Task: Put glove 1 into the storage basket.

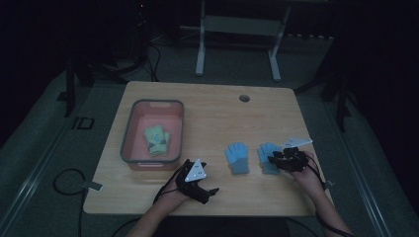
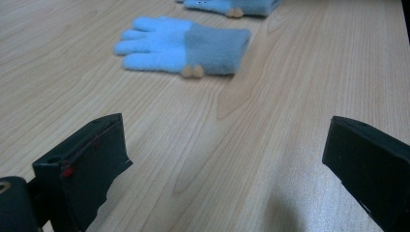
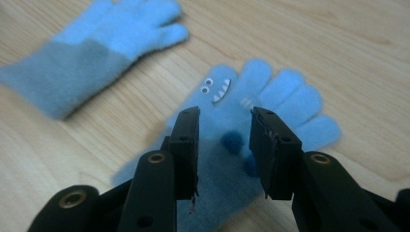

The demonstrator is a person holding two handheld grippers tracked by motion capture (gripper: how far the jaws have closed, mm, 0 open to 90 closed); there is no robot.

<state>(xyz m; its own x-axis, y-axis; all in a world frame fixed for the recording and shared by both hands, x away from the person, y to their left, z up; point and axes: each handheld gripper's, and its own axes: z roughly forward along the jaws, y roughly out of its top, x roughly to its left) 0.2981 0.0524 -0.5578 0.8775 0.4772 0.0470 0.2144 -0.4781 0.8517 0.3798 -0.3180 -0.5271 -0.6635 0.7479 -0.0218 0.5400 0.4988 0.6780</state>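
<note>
Two light blue gloves with grey cuffs lie flat on the wooden table (image 1: pixel 212 113). The left glove (image 1: pixel 237 157) (image 2: pixel 183 46) (image 3: pixel 106 38) shows its plain side. A monster face with eyes and teeth marks the right glove (image 1: pixel 266 149) (image 3: pixel 270 92) (image 2: pixel 237 6). My right gripper (image 1: pixel 274 159) (image 3: pixel 225 121) hovers low over the right glove's palm, its jaws a little apart and open. Near the table's front edge my left gripper (image 1: pixel 210 193) (image 2: pixel 227 159) points toward the left glove, open wide, with nothing but bare wood between its jaws.
A grey-rimmed pink bin (image 1: pixel 129 133) stands on the table's left side with green gloves (image 1: pixel 157 139) inside. A round cable hole (image 1: pixel 244 98) sits near the far edge. Beyond the table stands a white frame (image 1: pixel 200 49) on a dark floor.
</note>
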